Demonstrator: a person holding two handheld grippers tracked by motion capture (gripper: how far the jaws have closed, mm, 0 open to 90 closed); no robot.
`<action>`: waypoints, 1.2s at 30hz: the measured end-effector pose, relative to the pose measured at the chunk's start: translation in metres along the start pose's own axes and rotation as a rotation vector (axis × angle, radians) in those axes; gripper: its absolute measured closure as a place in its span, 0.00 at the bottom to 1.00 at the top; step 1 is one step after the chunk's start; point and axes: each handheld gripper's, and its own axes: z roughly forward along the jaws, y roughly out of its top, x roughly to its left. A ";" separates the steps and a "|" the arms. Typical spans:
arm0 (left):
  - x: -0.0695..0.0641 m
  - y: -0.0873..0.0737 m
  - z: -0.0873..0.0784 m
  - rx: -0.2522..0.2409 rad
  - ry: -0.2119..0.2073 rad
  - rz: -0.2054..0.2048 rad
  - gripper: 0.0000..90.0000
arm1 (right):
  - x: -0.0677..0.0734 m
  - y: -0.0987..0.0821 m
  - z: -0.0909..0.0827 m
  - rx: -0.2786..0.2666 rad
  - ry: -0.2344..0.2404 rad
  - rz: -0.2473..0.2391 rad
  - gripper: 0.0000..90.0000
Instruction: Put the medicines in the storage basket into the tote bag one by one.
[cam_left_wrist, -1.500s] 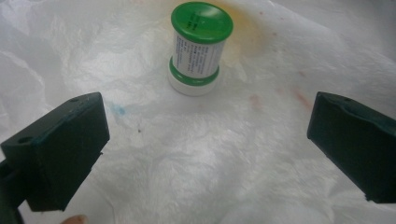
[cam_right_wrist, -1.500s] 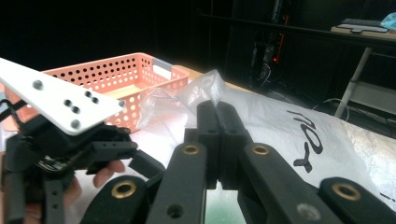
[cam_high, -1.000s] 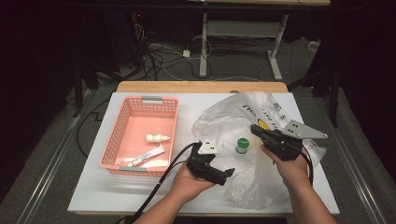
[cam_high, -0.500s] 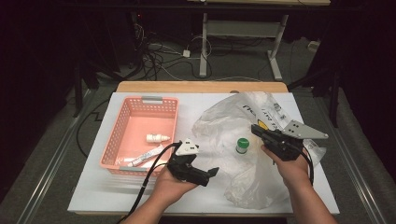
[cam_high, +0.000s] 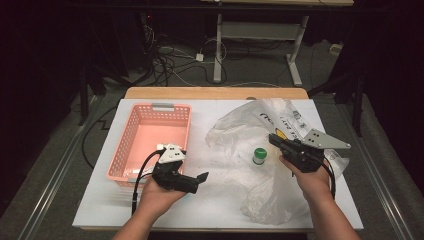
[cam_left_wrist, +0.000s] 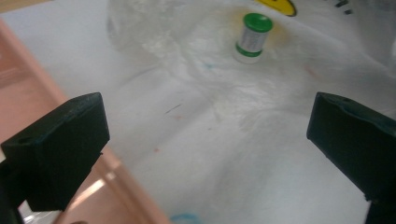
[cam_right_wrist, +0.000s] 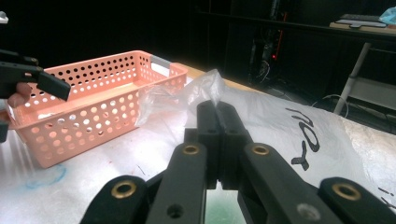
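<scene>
**Black jaws pinch bag, other pair wide**

Right gripper (cam_right_wrist: 217, 109) clamped on clear plastic bag (cam_high: 260, 135) — a fold rises between its tips. Left gripper (cam_high: 200, 181) gapes, empty, beside pink basket (cam_high: 131, 145). Green-capped bottle (cam_high: 259, 156) stands upright on the bag, between them.

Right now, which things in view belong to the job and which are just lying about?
In the job:
- plastic bag, pinched by the right gripper
- green-capped bottle
- pink basket
- left gripper, fingers open

Lying about:
- cables on the floor
- table legs behind
</scene>
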 end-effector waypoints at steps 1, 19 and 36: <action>0.003 -0.002 -0.002 -0.001 0.008 -0.006 0.00 | 0.000 0.000 0.000 0.001 -0.001 0.000 1.00; 0.043 -0.020 -0.032 -0.008 0.111 -0.091 0.00 | -0.001 0.000 -0.002 -0.002 0.004 0.003 1.00; 0.069 -0.028 -0.053 -0.030 0.170 -0.152 0.00 | -0.002 0.000 -0.002 -0.006 0.002 0.000 1.00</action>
